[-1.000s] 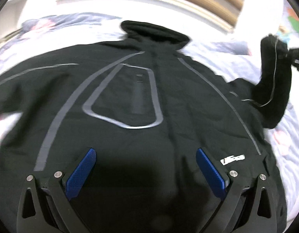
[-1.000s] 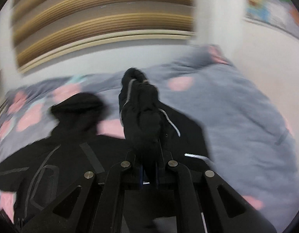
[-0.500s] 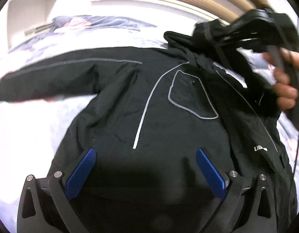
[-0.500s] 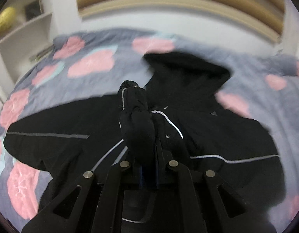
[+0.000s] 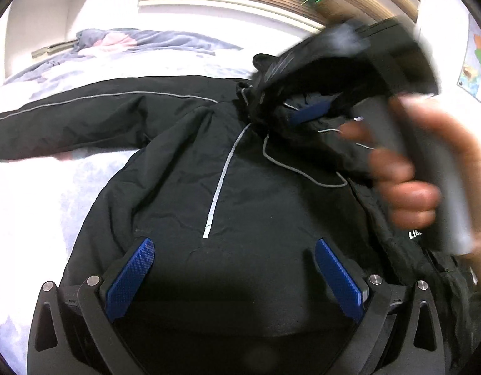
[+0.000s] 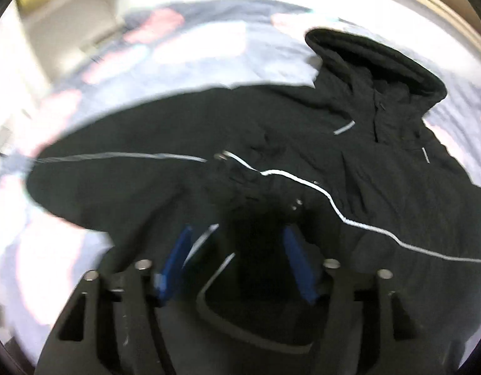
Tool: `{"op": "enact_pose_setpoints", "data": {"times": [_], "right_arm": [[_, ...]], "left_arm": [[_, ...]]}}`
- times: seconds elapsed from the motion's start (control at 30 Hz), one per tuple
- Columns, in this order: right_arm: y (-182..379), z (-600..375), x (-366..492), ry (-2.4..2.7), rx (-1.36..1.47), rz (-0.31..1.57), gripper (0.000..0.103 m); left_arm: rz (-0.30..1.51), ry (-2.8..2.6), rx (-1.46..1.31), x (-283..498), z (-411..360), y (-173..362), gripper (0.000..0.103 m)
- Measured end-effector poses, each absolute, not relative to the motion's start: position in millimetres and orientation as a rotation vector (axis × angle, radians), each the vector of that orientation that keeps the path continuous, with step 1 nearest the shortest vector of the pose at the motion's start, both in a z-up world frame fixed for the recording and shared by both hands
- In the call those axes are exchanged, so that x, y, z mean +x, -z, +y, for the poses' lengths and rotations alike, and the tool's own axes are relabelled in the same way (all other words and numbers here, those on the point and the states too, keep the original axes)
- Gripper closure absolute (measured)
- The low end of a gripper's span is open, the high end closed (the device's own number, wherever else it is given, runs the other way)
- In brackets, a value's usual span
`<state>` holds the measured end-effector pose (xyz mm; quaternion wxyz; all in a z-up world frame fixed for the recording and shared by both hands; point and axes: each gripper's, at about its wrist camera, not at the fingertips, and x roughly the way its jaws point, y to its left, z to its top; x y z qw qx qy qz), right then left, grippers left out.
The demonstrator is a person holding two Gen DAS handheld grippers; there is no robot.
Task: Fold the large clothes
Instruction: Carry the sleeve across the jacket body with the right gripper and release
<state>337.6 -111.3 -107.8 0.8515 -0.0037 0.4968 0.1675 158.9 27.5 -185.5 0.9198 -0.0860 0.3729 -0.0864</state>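
Carried across from the jacket's far right edge within the last second, the right sleeve (image 6: pixel 256 187) now lies heaped on the chest of the black jacket (image 5: pixel 240 218), and the right gripper (image 6: pixel 237 250), whose jaws have just been opening, stands over it with its blue pads apart and only loose cloth between them.

Left to right in the left wrist view: the other sleeve (image 5: pixel 84 115) stretches flat toward the left over the pale floral bedspread (image 5: pixel 37 203); the left gripper (image 5: pixel 231 268) hovers over the lower front, jaws wide and holding nothing; a reflective stripe (image 5: pixel 217 187) runs down the chest; the person's hand (image 5: pixel 428 181) on the right gripper's handle blurs the right side.

In the right wrist view the hood (image 6: pixel 381 62) lies open at the top, beyond the collar.

Judged from here, the risk lies in the release. The sleeve sits bunched rather than flat, so it may slide back off the slick shell or leave a lump under the next fold. A pad lifting away could also snag the cuff and drag it out of place.

The jacket lies face up on the bed, smooth-shelled, edged with thin reflective piping, lightly creased across the body.
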Motion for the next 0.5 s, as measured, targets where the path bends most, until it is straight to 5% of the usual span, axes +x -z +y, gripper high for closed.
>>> {"op": "enact_pose_setpoints", "data": {"times": [0.23,0.5], "right_arm": [[51.1,-217.1,297.8,-0.142,-0.046,0.874,0.033],[120.6,-361.5,306.9,0.190,0.060,0.982,0.033]], "left_arm": [[0.772,0.184,-0.176,167.7,22.6,185.9,0.001],[0.786,0.186,-0.168,173.7,19.0,189.8,0.001]]}}
